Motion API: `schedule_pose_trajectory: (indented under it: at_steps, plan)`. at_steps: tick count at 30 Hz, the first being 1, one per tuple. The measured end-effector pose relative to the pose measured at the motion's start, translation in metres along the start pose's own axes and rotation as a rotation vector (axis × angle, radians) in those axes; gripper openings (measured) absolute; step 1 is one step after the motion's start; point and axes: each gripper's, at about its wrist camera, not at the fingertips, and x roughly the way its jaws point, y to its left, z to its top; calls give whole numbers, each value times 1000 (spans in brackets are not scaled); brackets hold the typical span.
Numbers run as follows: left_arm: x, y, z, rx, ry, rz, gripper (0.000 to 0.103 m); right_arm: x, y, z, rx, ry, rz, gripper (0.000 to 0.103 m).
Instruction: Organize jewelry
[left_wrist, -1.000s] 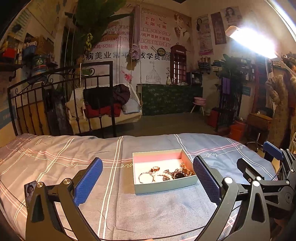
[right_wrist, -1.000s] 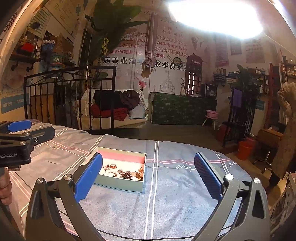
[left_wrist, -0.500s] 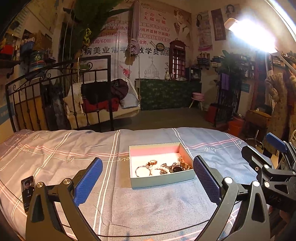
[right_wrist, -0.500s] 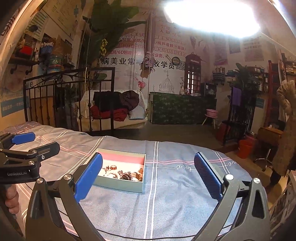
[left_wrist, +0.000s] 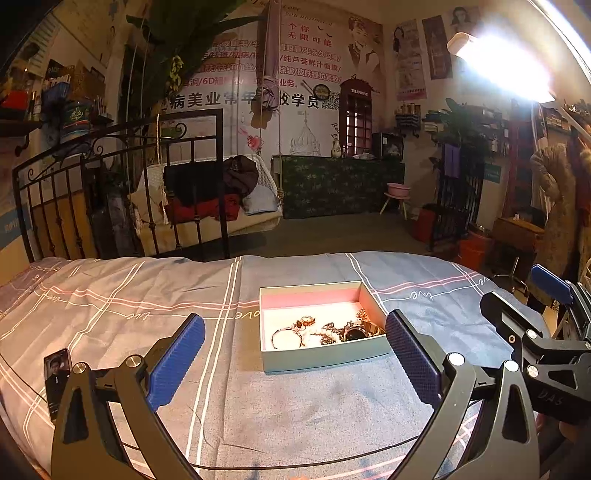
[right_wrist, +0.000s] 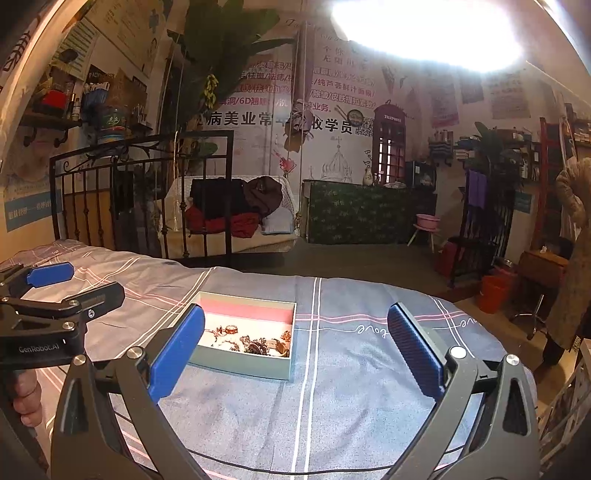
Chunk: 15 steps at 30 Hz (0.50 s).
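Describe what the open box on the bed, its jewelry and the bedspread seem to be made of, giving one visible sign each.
Box: probably matte cardboard, with thin straight walls, pale green outside, pink and white inside.
Jewelry: likely metal, with small glints and ring and chain shapes; too small to tell further.
Bedspread: woven fabric, soft wrinkles and printed stripes.

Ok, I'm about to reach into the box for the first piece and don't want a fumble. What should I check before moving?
1. Left tool open, nothing held: ok.
2. Right tool open, nothing held: ok.
3. Box lid off, jewelry in view: ok.
4. Box flat on the bed: ok.
5. Pieces lying apart enough to take one: not ok, they are heaped together at the near side.
6. A place to sort the pieces into: cannot tell, none in view.
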Motion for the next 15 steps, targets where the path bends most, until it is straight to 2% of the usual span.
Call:
schedule_pose_trajectory:
  at_steps: [15]
  plan:
    - [5, 3, -3, -5, 17, -2, 97, 4, 0, -4, 7, 20, 15, 98]
